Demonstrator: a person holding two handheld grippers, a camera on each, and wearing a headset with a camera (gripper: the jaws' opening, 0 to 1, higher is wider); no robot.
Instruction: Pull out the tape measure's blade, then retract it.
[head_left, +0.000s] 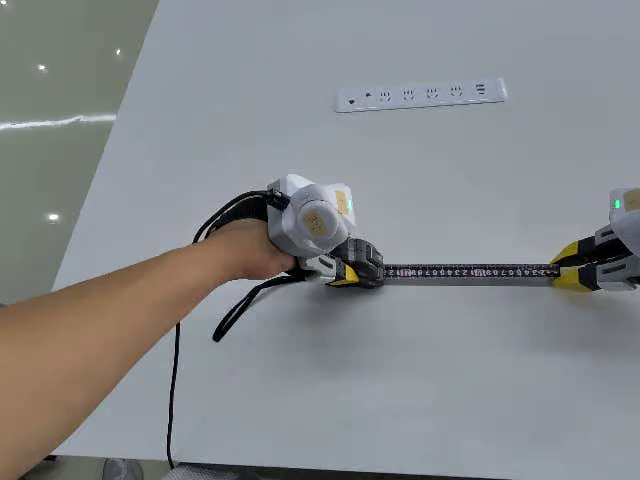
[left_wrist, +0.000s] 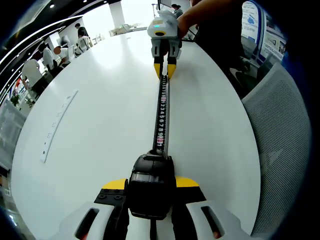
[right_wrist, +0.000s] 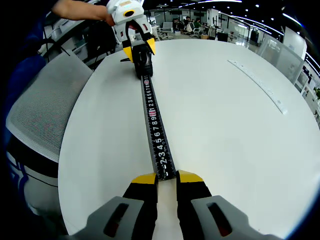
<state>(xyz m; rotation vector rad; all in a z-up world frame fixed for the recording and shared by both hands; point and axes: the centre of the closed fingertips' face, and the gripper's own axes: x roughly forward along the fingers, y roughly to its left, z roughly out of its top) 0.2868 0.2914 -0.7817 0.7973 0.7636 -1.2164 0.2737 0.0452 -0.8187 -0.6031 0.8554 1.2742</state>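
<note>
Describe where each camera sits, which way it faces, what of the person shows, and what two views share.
Head view: on the head, facing down at the table; a forearm and the left gripper, shut on the tape measure case.
Left gripper view: on that gripper, facing along the blade to the right gripper; own jaws below, a hand above.
Right gripper view: on that gripper, facing along the blade to the left gripper; own jaws pinch the blade's end.
Shared: both gripper views show the blade on the table.

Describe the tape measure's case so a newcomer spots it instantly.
On the white table, follow the dark numbered blade away from the right tool. It ends at the case, clamped in the left tool: the sole chunky black block.
</note>
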